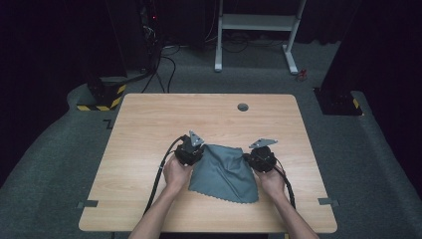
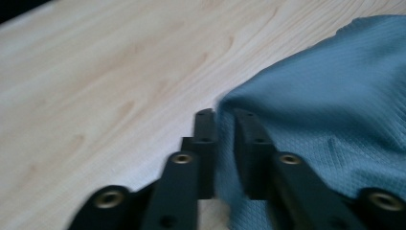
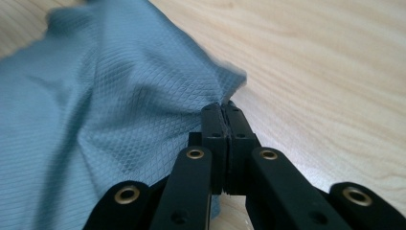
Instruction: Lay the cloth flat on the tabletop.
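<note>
The right gripper (image 3: 223, 108) is closed tight on a far corner of the grey-blue cloth (image 3: 95, 110), which is pinched between its jaws. The left gripper (image 2: 224, 117) is held with a narrow gap, and the cloth's other far corner is seen within that gap, not clamped. The cloth (image 1: 222, 172) is spread between the two grippers and toward the person, on the near middle of the wooden table (image 1: 149, 119).
</note>
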`<state>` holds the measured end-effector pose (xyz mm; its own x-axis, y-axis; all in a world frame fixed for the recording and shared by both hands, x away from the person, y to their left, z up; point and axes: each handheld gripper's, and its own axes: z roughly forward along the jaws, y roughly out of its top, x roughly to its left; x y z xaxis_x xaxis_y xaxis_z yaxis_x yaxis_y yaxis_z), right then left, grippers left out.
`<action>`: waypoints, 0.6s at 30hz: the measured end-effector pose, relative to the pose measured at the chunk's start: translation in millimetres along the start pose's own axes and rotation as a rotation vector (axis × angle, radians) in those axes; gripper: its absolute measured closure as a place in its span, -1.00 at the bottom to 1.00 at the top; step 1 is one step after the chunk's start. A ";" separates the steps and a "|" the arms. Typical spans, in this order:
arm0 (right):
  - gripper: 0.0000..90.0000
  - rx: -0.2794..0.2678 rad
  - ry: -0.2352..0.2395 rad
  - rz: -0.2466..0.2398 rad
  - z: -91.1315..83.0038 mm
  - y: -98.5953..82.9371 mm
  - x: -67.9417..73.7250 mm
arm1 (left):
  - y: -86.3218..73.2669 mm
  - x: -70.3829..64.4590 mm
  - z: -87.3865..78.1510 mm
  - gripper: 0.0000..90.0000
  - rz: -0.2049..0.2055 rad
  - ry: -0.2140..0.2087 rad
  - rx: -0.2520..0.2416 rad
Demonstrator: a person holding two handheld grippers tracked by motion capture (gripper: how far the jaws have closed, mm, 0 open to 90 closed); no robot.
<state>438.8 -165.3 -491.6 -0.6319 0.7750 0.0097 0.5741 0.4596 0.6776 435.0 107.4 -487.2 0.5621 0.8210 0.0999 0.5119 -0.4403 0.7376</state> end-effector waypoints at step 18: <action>0.83 0.002 0.220 -0.262 5.5 -15.7 80.9 | -52.7 -10.5 -2.1 0.04 -0.090 -0.050 -0.030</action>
<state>381.5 -107.5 -505.5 -0.8554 0.5179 -0.0059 0.3780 0.6321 0.6765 400.7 122.8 -525.8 0.5468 0.8373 -0.0004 0.5428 -0.3541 0.7616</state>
